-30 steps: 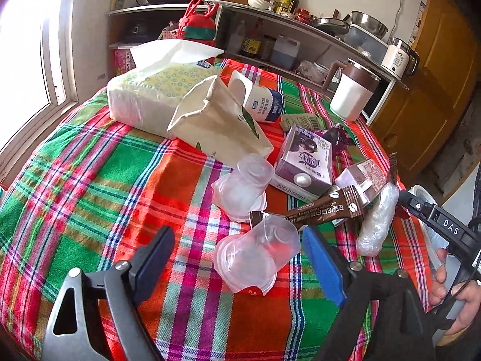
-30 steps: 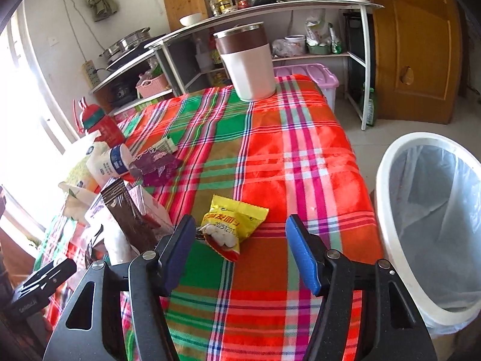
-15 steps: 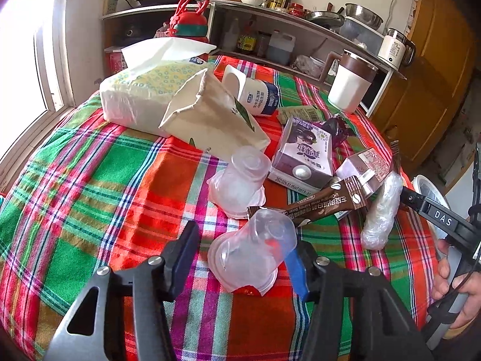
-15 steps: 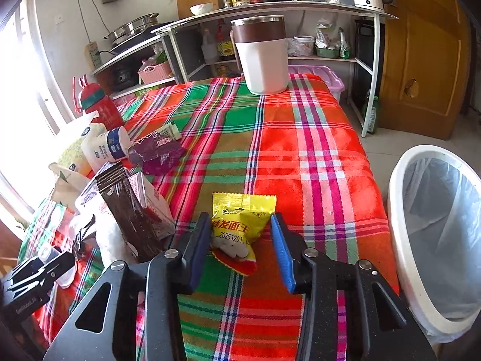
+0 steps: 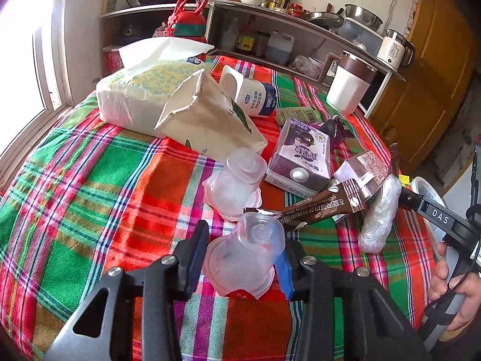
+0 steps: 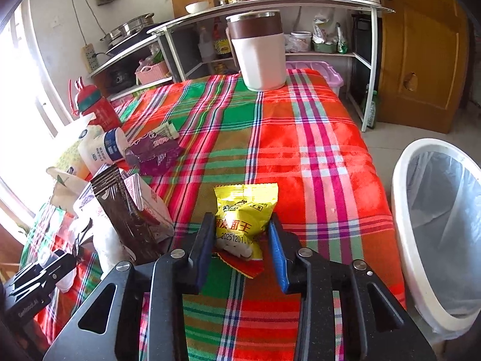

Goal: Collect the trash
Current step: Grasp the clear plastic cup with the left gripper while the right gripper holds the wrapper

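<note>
**Both grippers closing on trash at once**

We have the left gripper (image 5: pixel 242 251) with its jaws narrowed around a clear plastic cup (image 5: pixel 245 258) lying on its side on the plaid table (image 5: pixel 90 180). The pads look to be touching or almost touching the cup walls; we cannot tell if the squeeze is firm. A second clear cup (image 5: pixel 233 182) sits just beyond it, and a brown coffee sachet (image 5: pixel 312 210) lies close to the gripped cup's top end, maybe brushing it.

The right gripper (image 6: pixel 242 243) has its jaws partly closed either side of a yellow snack packet (image 6: pixel 245 216) flat on the table. The black pad is against the packet's edge, while a thin gap seems to remain at the blue pad, so we would not call it held yet. The white trash bin (image 6: pixel 402 240) with its clear liner stands on the floor just off the table's right edge, near this gripper.

To do this well, we judge:
- Close the left jaws gently, since the thin cup will likely buckle or pop out if crushed.
- Lift the cup straight up so the sachet is not dragged along.
- Finish closing the right jaws low on the packet, pinching the fuller middle, not the slick crimped end.
- Carry the packet to the bin first, as it is nearest.
</note>
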`<action>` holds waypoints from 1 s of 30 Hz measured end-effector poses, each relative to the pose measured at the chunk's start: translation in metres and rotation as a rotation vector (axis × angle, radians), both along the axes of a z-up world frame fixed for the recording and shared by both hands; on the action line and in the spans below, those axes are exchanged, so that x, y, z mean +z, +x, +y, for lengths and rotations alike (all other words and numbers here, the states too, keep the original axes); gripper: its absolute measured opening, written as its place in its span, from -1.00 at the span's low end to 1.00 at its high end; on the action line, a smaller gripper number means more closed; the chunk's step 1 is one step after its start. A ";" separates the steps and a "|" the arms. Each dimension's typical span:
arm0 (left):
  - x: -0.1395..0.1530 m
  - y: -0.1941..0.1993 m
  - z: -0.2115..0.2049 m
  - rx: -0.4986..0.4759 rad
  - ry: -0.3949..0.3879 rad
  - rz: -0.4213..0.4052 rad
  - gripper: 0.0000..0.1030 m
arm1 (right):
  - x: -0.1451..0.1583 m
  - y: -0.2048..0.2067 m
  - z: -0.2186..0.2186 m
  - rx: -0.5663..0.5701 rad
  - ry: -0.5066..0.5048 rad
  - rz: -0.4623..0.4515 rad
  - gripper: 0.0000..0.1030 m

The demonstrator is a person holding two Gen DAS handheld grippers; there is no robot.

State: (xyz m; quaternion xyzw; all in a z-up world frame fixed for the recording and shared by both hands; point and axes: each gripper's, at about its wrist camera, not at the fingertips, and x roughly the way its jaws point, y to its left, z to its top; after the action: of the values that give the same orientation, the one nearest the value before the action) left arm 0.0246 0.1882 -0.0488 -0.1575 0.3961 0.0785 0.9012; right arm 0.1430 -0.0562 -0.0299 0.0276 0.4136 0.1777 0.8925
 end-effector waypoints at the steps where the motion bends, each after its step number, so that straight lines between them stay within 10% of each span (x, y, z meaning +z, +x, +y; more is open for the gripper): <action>1: 0.000 0.000 0.000 0.000 0.001 0.000 -0.23 | 0.001 -0.001 -0.002 -0.008 0.005 -0.009 -0.37; 30: 0.057 -0.013 -0.037 -0.077 0.053 -0.121 -0.41 | 0.048 -0.053 -0.051 -0.044 0.105 -0.146 -0.40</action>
State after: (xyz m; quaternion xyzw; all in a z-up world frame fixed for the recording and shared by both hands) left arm 0.0112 0.1514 0.0081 -0.1226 0.3443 0.0447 0.9297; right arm 0.0901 -0.1070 0.0178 0.0703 0.3367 0.1810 0.9214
